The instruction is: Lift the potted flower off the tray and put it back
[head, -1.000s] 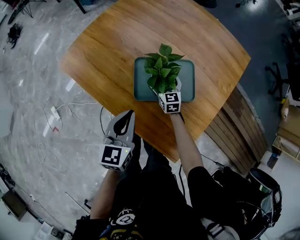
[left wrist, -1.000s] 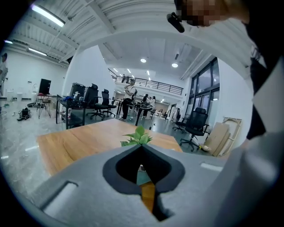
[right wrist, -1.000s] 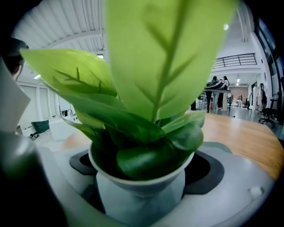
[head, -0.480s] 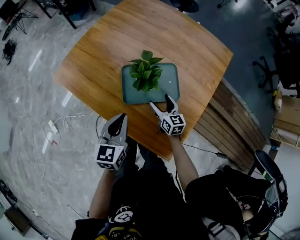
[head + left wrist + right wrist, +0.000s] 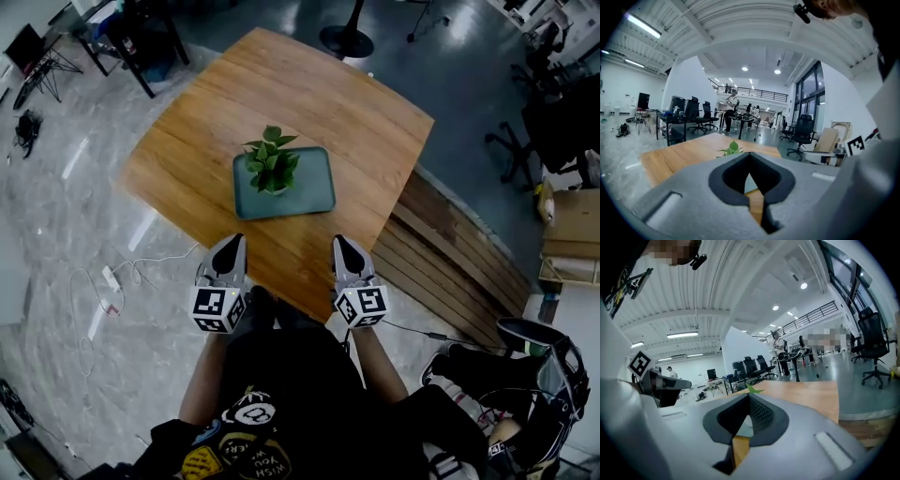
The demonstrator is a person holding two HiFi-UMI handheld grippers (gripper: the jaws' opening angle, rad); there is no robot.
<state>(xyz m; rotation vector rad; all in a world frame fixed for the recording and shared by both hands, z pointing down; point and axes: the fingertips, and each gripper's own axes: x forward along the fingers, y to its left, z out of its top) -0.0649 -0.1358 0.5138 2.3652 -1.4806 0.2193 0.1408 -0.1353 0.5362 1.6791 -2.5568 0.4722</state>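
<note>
- The plant (image 5: 270,161) stands upright in its pot on the tray (image 5: 311,195), on the tray's left half, and nothing else is touching it.
- The tray lies flat near the middle of the counter (image 5: 281,84) (a wooden top, seen corner-on from the head view).
- The left hand-held gripper (image 5: 231,243) hangs on the near side of the tray and off to its left, about over the counter's near edge, well apart from the tray.
- Its jaws are closed tip to tip and hold nothing (only a strip of counter and a sliver of tray show through the hollow behind the tips).
- The right hand-held gripper (image 5: 342,243) hangs on the near side of the tray and off to its right, also clear of the tray and the plant.
- Its jaws are pressed together as well, with nothing between them.
- Both point toward the tray, side by side, their marker cubes (image 5: 217,310) turned back toward the person.
- To the right of the tray, past the counter's edge, lie stacked planks (image 5: 459,258).
- To the left of the tray a white cable (image 5: 112,277) trails over the floor (image 5: 56,216).
- Beyond the tray, the gripper views show office chairs (image 5: 804,133) (the room is open and bright).
</note>
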